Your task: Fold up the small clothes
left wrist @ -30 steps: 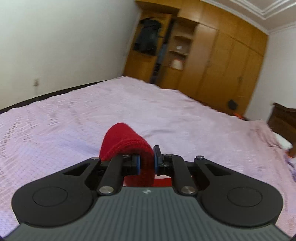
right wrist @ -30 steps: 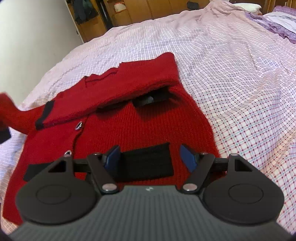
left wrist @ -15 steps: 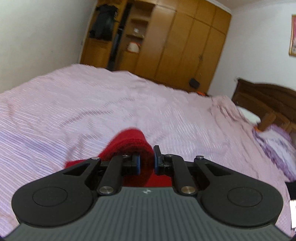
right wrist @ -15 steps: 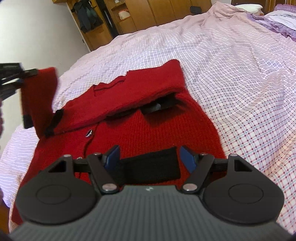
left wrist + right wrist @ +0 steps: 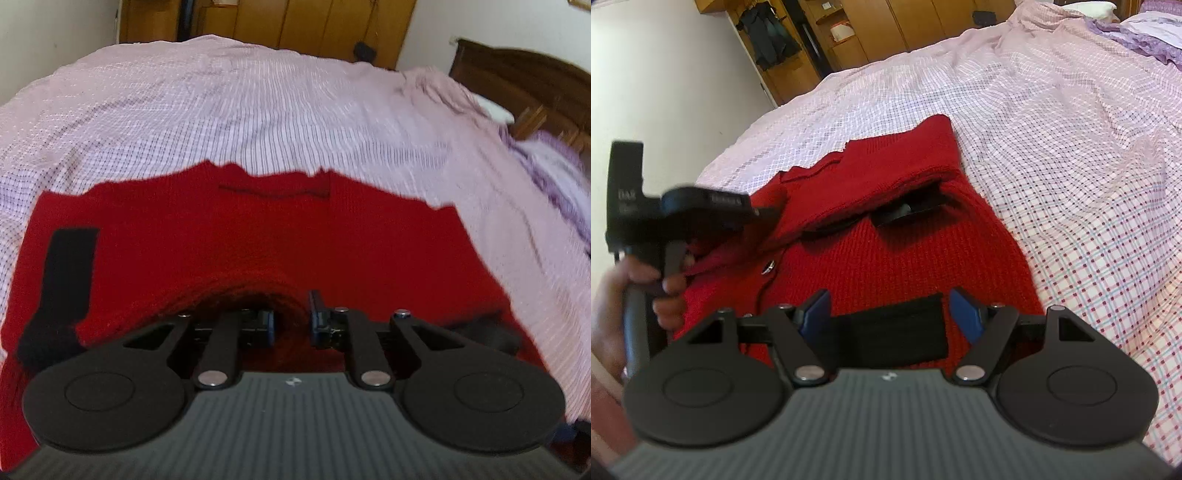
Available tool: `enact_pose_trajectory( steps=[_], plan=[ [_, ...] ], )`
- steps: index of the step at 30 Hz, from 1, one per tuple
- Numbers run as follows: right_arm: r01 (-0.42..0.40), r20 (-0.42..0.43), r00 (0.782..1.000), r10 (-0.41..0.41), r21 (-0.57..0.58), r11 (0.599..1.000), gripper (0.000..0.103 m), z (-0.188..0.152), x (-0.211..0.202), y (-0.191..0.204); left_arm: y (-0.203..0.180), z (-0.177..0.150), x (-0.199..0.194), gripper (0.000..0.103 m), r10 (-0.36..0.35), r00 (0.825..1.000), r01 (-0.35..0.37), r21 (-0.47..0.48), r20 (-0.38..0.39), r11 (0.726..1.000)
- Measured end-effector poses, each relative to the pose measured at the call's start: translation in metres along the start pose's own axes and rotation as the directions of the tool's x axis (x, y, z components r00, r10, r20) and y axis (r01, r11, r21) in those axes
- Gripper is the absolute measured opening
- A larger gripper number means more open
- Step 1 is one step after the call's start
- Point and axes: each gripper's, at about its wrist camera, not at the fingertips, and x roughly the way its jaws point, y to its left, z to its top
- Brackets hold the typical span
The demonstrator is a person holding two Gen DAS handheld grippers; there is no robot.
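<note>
Folding of the red knitted cardigan with black trim (image 5: 897, 236) is judged to be mid-way: it lies flat on the pink checked bedsheet (image 5: 1071, 129), one sleeve already laid across the chest toward 1 o'clock in the right wrist view.

The left gripper (image 5: 291, 325) has been brought over the garment from 9 o'clock, the other red sleeve (image 5: 236, 291) draped between its jaws. The jaws have just been opening; a narrow gap shows, and the pads no longer seem to pinch the knit.

The right gripper (image 5: 888, 314) hangs over the black hem band (image 5: 894, 328) at 6 o'clock, jaws wide, nothing held.

Risks, as judged:
- Sleeve released before it is fully laid across, so it bunches into a hump instead of lying flat.
- Loose knit snagged on a pad during withdrawal, dragging the fold open.
- Hem unpinned, so the body could be shifted on the sheet.
</note>
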Motion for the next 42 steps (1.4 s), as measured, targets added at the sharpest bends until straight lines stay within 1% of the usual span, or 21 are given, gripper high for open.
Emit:
enact_pose_trajectory(
  steps=[2,4,6,8,9,12,14,16,18,20,22,24,26,30,34,38,42],
  plan=[
    [-0.001,-0.001,1.000,0.001,-0.001,1.000,0.072,0.000,0.001,0.000,0.000,-0.006,-0.007,0.027,0.005,1.000,-0.005,0.032,-0.001,0.999],
    [-0.003,0.000,1.000,0.003,0.001,1.000,0.072,0.000,0.001,-0.001,-0.003,-0.009,-0.017,0.034,0.031,0.999,-0.030,0.075,-0.012,0.997],
    [-0.003,0.000,1.000,0.003,0.002,1.000,0.072,0.000,0.001,-0.001,-0.005,-0.010,-0.029,0.045,0.069,0.997,-0.066,0.111,-0.024,0.992],
    [0.001,0.001,1.000,-0.001,0.003,1.000,0.072,-0.001,0.001,0.000,-0.003,-0.015,-0.040,0.046,0.082,0.996,-0.077,0.123,-0.035,0.989],
    [0.003,0.001,1.000,-0.003,0.004,1.000,0.073,-0.001,0.001,0.001,0.001,-0.017,-0.048,0.046,0.086,0.996,-0.082,0.107,-0.034,0.991],
    [0.006,-0.009,1.000,-0.006,0.009,1.000,0.073,-0.001,0.003,0.002,0.018,-0.022,-0.071,0.046,0.086,0.996,-0.086,0.005,-0.026,0.996],
    [0.018,-0.012,1.000,-0.018,0.006,1.000,0.074,0.000,0.003,0.005,0.032,-0.027,-0.084,0.046,0.079,0.996,-0.081,-0.060,-0.028,0.995],
    [0.018,-0.008,1.000,-0.018,0.013,1.000,0.075,0.001,0.000,0.008,0.047,-0.032,-0.094,0.046,0.081,0.996,-0.085,-0.097,-0.044,0.992],
    [0.022,-0.007,1.000,-0.022,0.012,1.000,0.075,0.004,-0.001,0.012,0.060,-0.037,-0.105,0.046,0.098,0.994,-0.104,-0.122,-0.054,0.987],
    [0.027,-0.003,1.000,-0.027,-0.009,1.000,0.075,0.007,-0.004,0.019,0.073,-0.042,-0.117,0.046,0.112,0.993,-0.117,-0.136,-0.040,0.984],
    [0.026,-0.001,1.000,-0.026,-0.041,0.999,0.075,0.011,-0.007,0.029,0.082,-0.046,-0.125,0.046,0.144,0.989,-0.148,-0.132,-0.033,0.980],
    [0.022,0.006,1.000,-0.022,-0.071,0.997,0.075,0.016,-0.009,0.041,0.089,-0.050,-0.132,0.046,0.199,0.979,-0.202,-0.125,-0.031,0.971],
    [-0.002,0.004,1.000,0.002,-0.083,0.997,0.075,0.021,-0.009,0.053,0.096,-0.053,-0.137,0.046,0.230,0.973,-0.231,-0.126,-0.022,0.965],
    [-0.074,-0.036,0.997,0.070,-0.101,0.992,0.074,0.030,0.005,0.082,0.114,-0.061,-0.149,0.046,0.249,0.968,-0.247,-0.152,-0.006,0.957],
    [-0.105,-0.075,0.992,0.097,-0.111,0.988,0.074,0.038,0.026,0.108,0.132,-0.066,-0.153,0.049,0.290,0.957,-0.287,-0.177,-0.012,0.941],
    [-0.140,-0.116,0.985,0.127,-0.109,0.984,0.074,0.049,0.046,0.132,0.145,-0.073,-0.155,0.050,0.280,0.960,-0.279,-0.212,-0.024,0.937],
    [-0.172,-0.162,0.975,0.150,-0.132,0.976,0.074,0.057,0.064,0.161,0.150,-0.079,-0.154,0.050,0.288,0.957,-0.288,-0.215,-0.030,0.933]
  ],
)
